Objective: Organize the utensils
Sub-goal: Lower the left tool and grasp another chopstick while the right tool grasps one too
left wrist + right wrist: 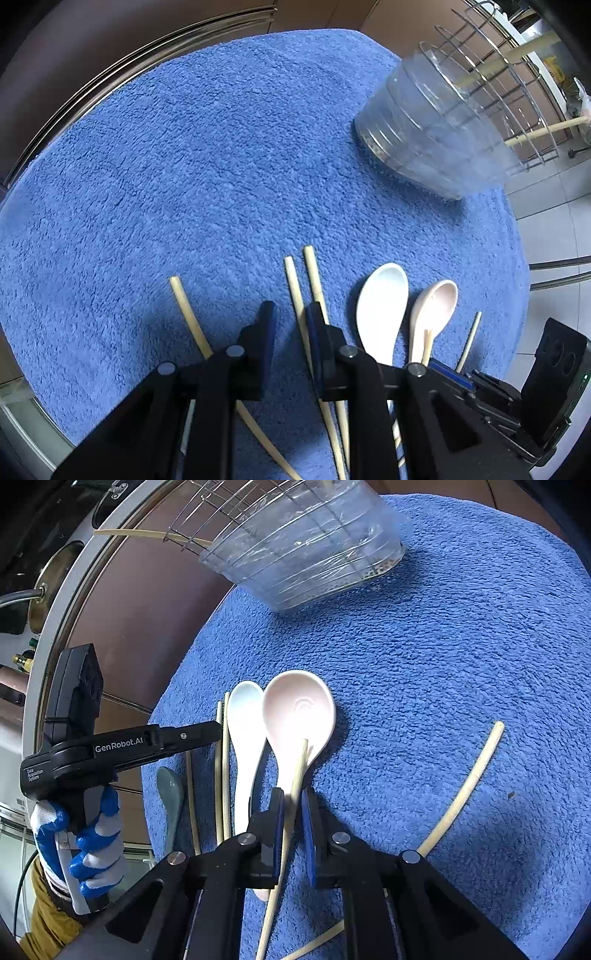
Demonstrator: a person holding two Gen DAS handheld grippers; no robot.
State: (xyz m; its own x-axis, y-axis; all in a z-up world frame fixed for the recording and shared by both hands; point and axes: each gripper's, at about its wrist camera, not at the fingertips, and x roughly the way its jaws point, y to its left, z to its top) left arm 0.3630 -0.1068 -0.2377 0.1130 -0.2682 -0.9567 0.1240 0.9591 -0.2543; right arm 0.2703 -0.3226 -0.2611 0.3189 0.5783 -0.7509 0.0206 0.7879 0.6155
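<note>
Right tongs pinch a pale, slim chopstick; left tongs gape, empty.

Round table, metal rim, covered by blue towel. Directly on towel: clear tub with wire rack inside, at far edge; white spoon and pink spoon side by side, touching; grey spoon near towel edge; several chopsticks lying scattered around the spoons.
</note>
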